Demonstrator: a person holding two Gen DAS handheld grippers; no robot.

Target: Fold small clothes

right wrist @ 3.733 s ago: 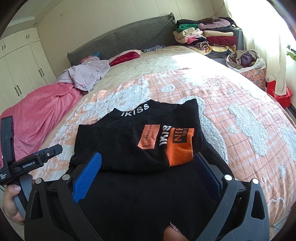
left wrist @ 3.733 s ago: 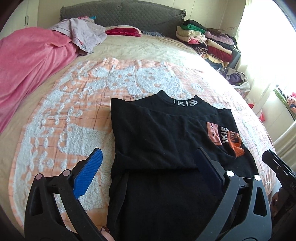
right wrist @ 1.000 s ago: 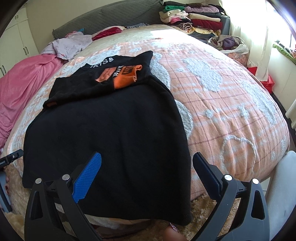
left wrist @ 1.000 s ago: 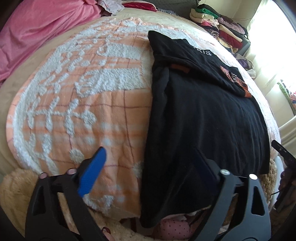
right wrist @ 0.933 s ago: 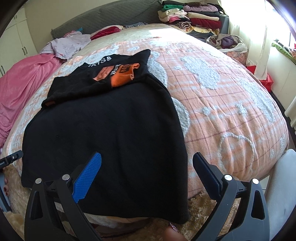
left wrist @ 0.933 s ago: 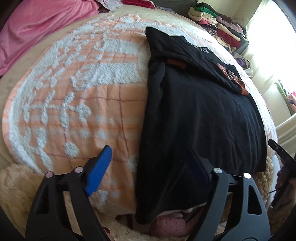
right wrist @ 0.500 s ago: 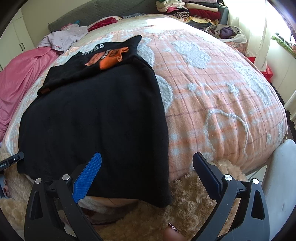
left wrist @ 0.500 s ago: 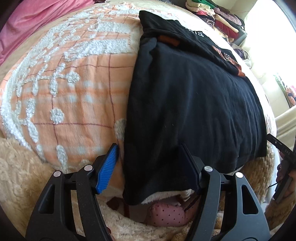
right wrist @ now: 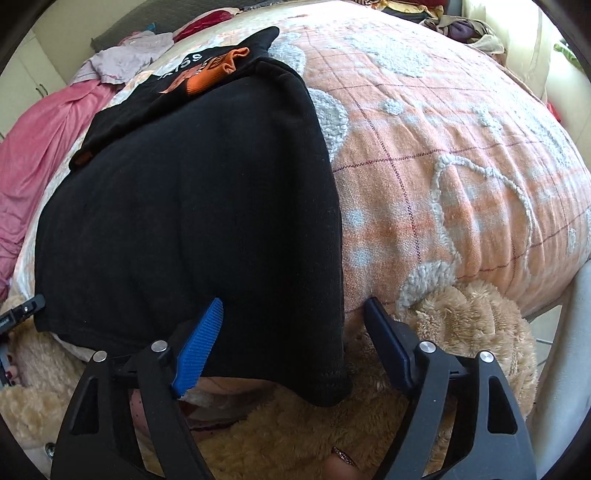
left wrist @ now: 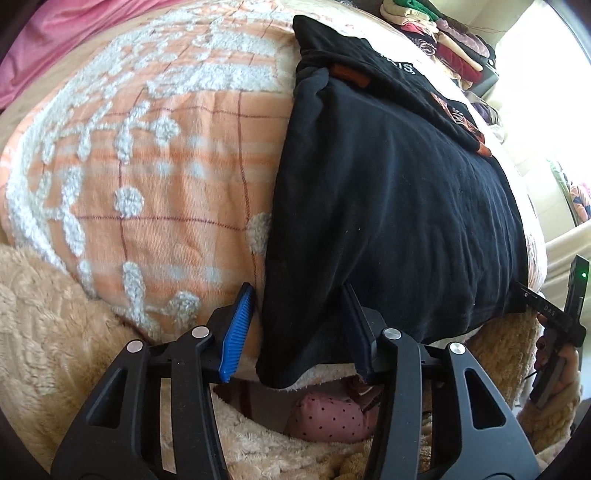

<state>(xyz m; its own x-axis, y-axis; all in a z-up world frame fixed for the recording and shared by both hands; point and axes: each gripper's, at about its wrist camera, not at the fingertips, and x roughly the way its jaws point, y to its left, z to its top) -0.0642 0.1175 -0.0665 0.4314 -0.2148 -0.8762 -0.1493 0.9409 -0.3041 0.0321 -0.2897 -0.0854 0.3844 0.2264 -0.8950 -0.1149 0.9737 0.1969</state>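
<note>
Draping limply, soft black garment (left wrist: 388, 192) overhangs tufted orange bedspread (left wrist: 155, 184).

A home bedroom. Shown by a bed (right wrist: 461, 155) under an orange tufted blanket, stacked folded clothes (left wrist: 439, 40) by the window, a wardrobe (right wrist: 26, 85) behind

— How many garments are spread out there? 
— One black top (left wrist: 388, 192), its hem corner between the fingers (left wrist: 236, 328) of the left gripper (left wrist: 295, 328). 
— And how many grippers? 
— Two; the right gripper (right wrist: 295, 343) has the other hem corner between its fingers (right wrist: 199, 343). 
— Blankets? 
— One orange blanket (right wrist: 461, 155) past the fingertips, one pink blanket (right wrist: 29, 155) far left beyond them. 
— Piles of clothes? 
— One stack of folded clothes (left wrist: 443, 33), well beyond the fingertips
</note>
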